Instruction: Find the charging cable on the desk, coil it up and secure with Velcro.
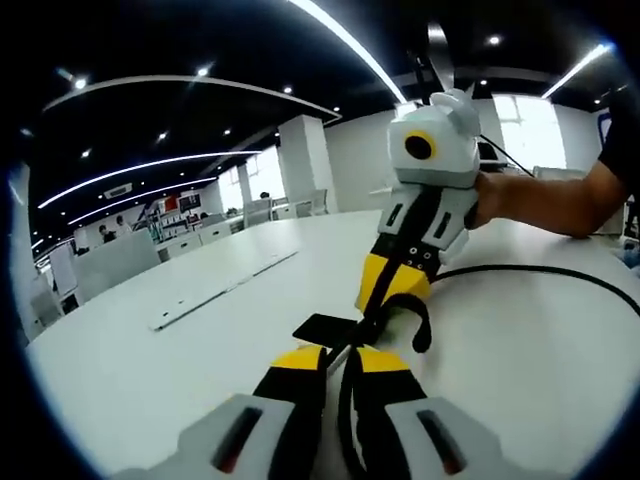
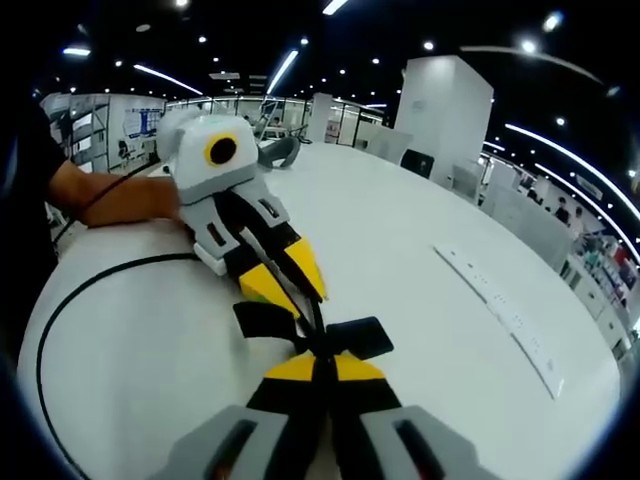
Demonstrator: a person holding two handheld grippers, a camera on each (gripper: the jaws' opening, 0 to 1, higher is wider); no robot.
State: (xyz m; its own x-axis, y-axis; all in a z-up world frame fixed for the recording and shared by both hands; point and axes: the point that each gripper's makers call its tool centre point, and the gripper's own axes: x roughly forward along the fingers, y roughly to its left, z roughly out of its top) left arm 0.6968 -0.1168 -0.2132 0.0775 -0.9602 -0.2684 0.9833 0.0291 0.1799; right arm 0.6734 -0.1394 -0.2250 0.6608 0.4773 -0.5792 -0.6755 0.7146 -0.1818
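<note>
Both pairs of yellow-tipped jaws are pressed together on 1 black charging cable (image 1: 352, 385), meeting tip to tip over the white desk (image 1: 150, 370). In the left gripper view, the left gripper (image 1: 340, 352) pinches the cable where a flat black Velcro strap (image 1: 322, 328) sticks out to one side, and the right gripper (image 1: 392, 300) comes in opposite, clamped beside a small cable loop. The rest of the cable curves away across the desk in 1 wide arc. In the right gripper view, the right gripper (image 2: 322, 362) grips the same spot, the strap (image 2: 365, 336) lying flat alongside. 1 long white power strip (image 2: 500, 310) lies well apart.
</note>
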